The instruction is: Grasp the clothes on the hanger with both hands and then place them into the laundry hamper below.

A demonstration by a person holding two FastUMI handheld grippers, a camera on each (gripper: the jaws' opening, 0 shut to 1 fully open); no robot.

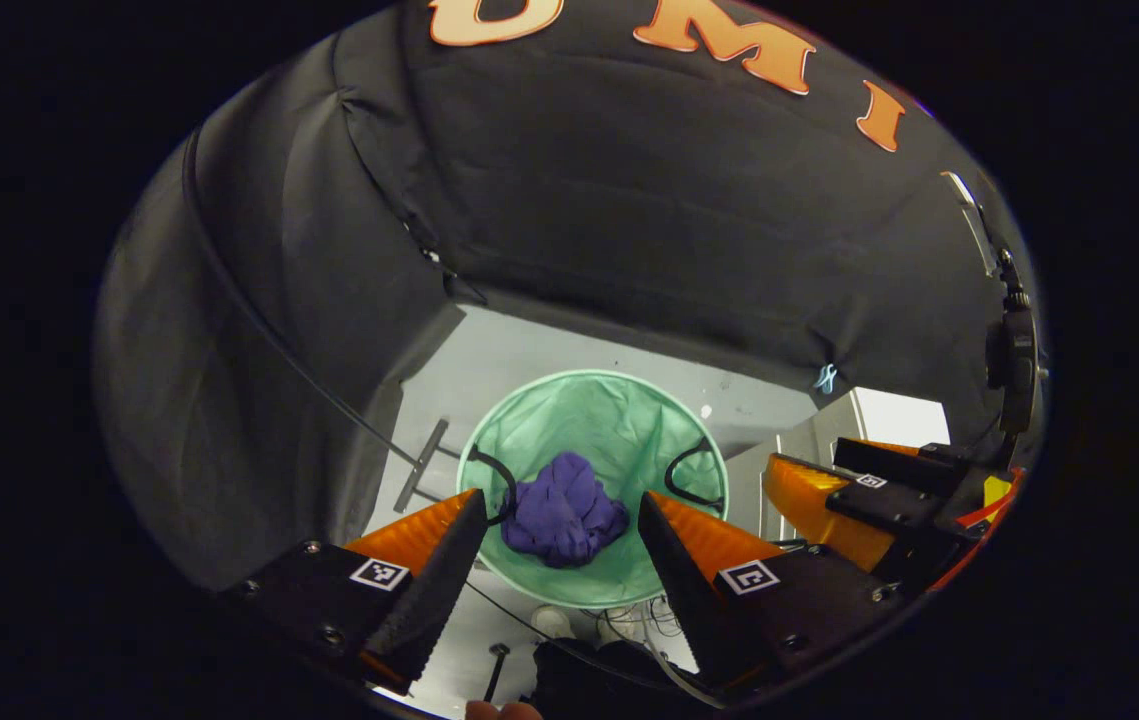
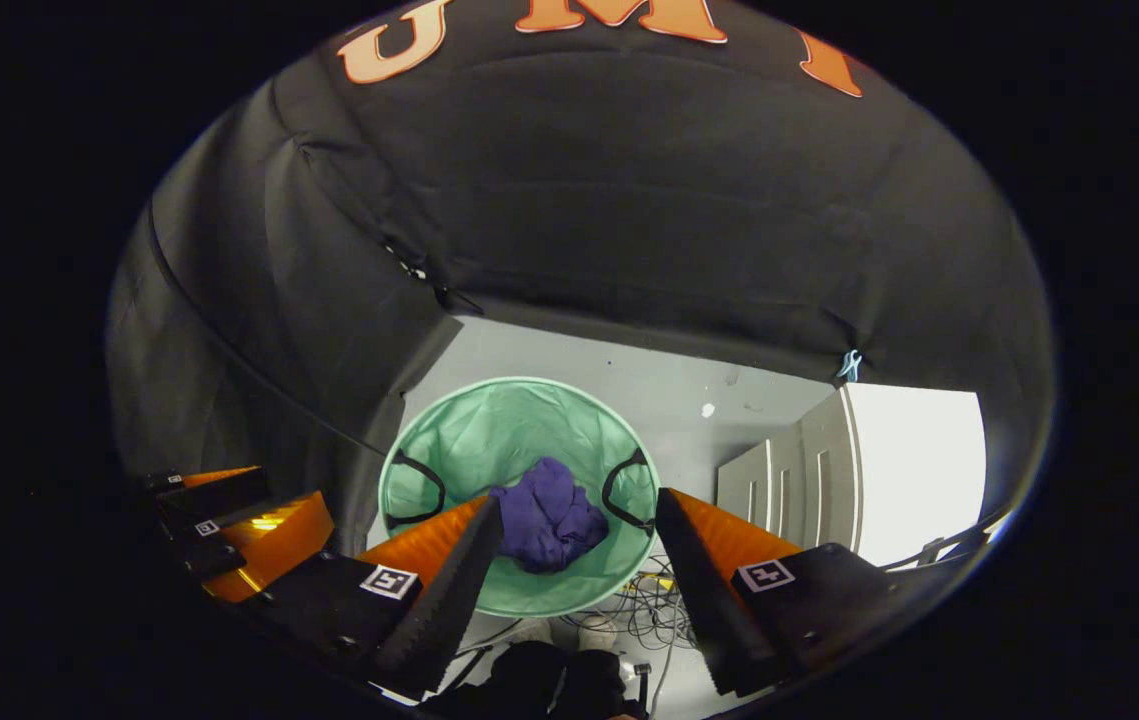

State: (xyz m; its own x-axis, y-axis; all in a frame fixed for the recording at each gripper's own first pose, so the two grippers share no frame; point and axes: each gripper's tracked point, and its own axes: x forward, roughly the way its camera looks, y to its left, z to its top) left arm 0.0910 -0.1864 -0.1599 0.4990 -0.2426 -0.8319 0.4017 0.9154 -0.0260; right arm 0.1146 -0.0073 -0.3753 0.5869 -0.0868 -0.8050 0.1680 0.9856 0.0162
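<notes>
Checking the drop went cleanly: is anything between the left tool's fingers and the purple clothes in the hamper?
Nothing: in the left gripper view, the open left tool hangs above the purple clothes lying in the green hamper.

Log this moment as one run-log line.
purple garment: bunched inside green hamper | left gripper: open, empty, above hamper | right gripper: open, empty

Black cloth walls (image 2: pixel 629 220) enclose a pale grey floor (image 2: pixel 689 385); white panelled doors (image 2: pixel 799 470) stand brightly lit.

Clothes (image 1: pixel 565 520) lie in hamper (image 1: pixel 619 415) on floor (image 1: pixel 529 350), below & between both tools' fingers.
</notes>
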